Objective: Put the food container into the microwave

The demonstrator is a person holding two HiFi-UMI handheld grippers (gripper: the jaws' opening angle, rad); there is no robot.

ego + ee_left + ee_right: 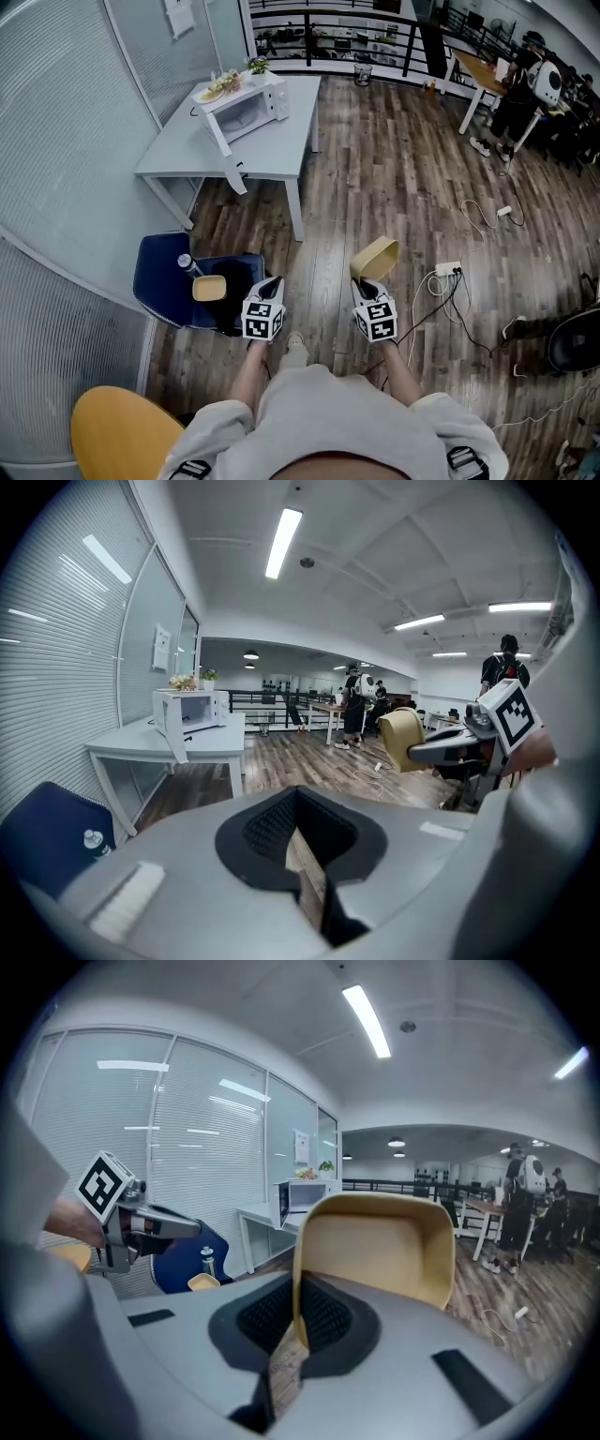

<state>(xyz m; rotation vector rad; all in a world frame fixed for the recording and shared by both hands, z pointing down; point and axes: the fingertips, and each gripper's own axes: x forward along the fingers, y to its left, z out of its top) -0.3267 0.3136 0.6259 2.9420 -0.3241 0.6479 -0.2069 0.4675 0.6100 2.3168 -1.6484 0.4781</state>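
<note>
My right gripper [368, 281] is shut on the rim of a tan food container [375, 258], which stands tilted on its side above the wooden floor. In the right gripper view the container [380, 1246] fills the middle, its edge pinched between the pads at my right gripper [298, 1309]. My left gripper [270, 286] is beside it, shut and holding nothing; its tip [298, 801] shows only a sliver of floor. The white microwave [246, 111] sits far ahead on a grey table [267, 150] with its door swung open; the microwave [187, 712] is also in the left gripper view.
A blue chair [161, 279] at my left holds a water bottle [190, 265] and a small yellow bowl [209, 288]. A power strip with cables [448, 270] lies on the floor to the right. A yellow stool [122, 436] is near my left side. People stand at a desk [520, 94] far right.
</note>
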